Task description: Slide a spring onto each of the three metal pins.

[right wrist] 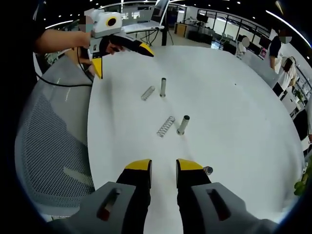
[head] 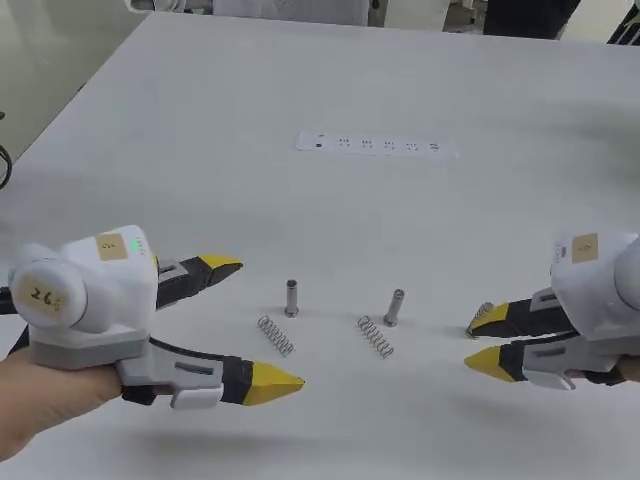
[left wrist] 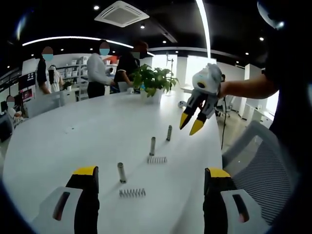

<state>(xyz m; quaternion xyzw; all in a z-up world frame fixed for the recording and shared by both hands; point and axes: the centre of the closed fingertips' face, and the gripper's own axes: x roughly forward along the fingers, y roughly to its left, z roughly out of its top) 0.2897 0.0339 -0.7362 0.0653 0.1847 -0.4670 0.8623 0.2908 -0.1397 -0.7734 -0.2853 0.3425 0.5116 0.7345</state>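
White surface (head: 450,230) in the head view carries two upright grey metal pins (head: 291,297), each with a loose coiled steel spring (head: 275,335) lying just beside it, ready for pairing. Our left tool (head: 270,322) gapes wide, empty. Our right tool (head: 478,340) is narrowly parted, also empty.

Left gripper view: we count three pins in a row. The third pin (left wrist: 169,132) looks ribbed, perhaps already sprung.

Right gripper view: that third pin (right wrist: 208,170) stands just beside one jaw.

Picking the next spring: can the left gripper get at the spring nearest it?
Probably yes. The left gripper is open wide and the spring lies flat just ahead of its tips, nothing over it. The pin stands close behind, so mind that.
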